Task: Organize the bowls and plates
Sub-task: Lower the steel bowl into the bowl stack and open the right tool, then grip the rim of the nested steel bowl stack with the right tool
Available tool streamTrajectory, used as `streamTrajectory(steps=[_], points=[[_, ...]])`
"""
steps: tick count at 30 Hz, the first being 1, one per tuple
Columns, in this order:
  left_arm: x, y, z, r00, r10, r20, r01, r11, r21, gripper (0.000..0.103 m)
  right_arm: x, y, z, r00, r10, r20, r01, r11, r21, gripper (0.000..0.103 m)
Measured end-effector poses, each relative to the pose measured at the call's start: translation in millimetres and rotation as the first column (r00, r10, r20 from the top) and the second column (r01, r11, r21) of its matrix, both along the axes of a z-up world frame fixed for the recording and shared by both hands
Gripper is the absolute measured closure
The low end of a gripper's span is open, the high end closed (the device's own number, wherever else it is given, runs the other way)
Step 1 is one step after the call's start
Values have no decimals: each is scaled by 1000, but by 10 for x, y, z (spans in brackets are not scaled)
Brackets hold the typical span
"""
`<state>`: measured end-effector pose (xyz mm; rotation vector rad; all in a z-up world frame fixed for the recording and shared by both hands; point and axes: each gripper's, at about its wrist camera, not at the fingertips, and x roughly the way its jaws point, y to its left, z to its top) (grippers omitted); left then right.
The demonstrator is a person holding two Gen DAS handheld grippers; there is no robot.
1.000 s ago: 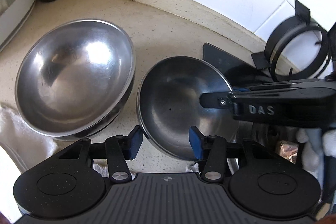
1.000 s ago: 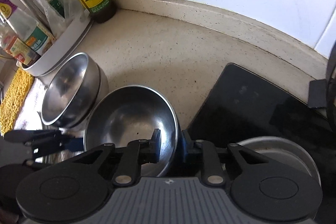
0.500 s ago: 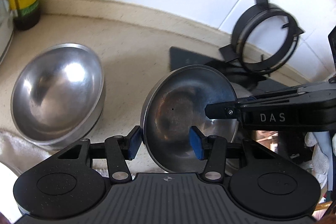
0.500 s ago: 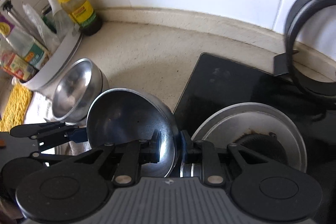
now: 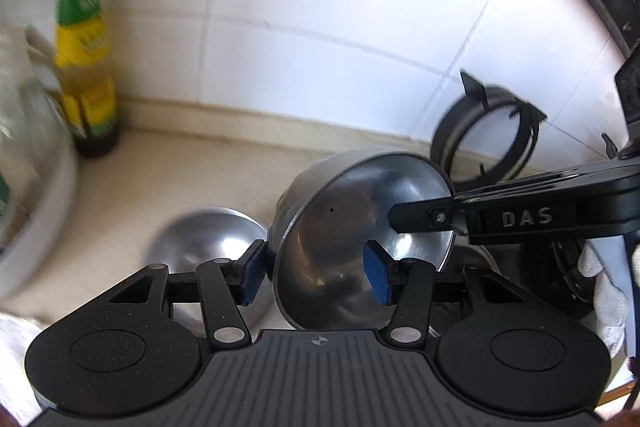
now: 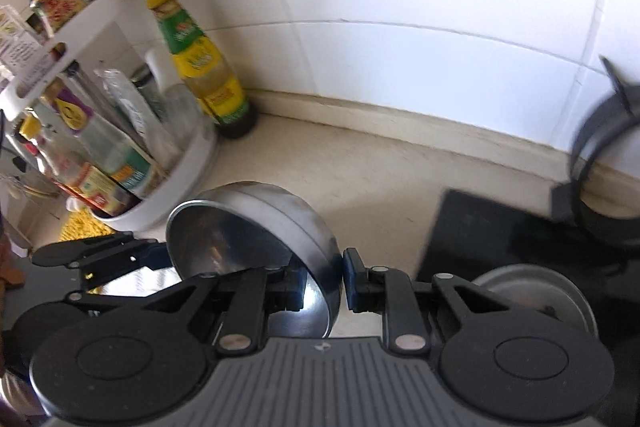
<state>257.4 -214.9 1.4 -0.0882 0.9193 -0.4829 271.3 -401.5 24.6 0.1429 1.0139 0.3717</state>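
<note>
A steel bowl (image 5: pixel 352 227) hangs tilted on its side above the counter, hollow towards the left wrist camera. My right gripper (image 6: pixel 323 287) is shut on its rim (image 6: pixel 328 279), one pad inside and one outside. From the left wrist view, that gripper's finger (image 5: pixel 420 217) reaches in over the bowl's right rim. My left gripper (image 5: pixel 314 277) straddles the opposite rim with its jaws opening; the blue pads (image 5: pixel 376 279) stand wide apart and do not both press the wall. A second steel bowl (image 5: pixel 208 239) rests on the counter below, to the left.
A yellow-labelled sauce bottle (image 5: pixel 84 67) stands by the tiled wall. A white round rack (image 6: pixel 184 187) of condiments is at the left. A black stove top (image 6: pixel 500 227), a steel burner plate (image 6: pixel 532 291) and a black pot ring (image 5: pixel 488 131) lie right. A gloved hand (image 5: pixel 604 287) holds the right gripper.
Both grippers have risen with the bowl, which now tips more steeply off the counter. The left gripper's pads have spread wider. The bowl on the counter stays put.
</note>
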Motion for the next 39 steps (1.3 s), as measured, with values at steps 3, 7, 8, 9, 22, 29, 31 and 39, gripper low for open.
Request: streamTrajectory(steps=[3,7,8,9,22,29,31,39], points=[[45,181,95,999,38,35,-38,999,10,41,74,245,7,999,33,-4,-33,999,11,63],[125,405,91,996,79,32,-79,997,19,41,147,539,-75,997,74,-32,-73,997,5,63],[142,432,69,996,84,26,-85,996,22,41,167,592,-95,996,79,-39,-79,997,1,63],[157,475,44,996,87,16,-87,996,21,41,191,636,-113,996,81,-45,-81,997,-7,63],[348,642,-338,997,46,-60,-43,998,44,45,417,826,-376,996,33,-88,-42,994,-98,62],[324,642,-334,1000,17,-1,-17,997,79,41,412,776,-413,996,1,-93,-13,992,-126,62],[305,634,-311,1000,8,26,-10,995,97,39,377,768,-389,996,-7,-85,-4,992,-130,62],[150,658,-226,992,-67,112,50,988,143,33,182,739,-284,997,-39,-73,30,991,-129,60]])
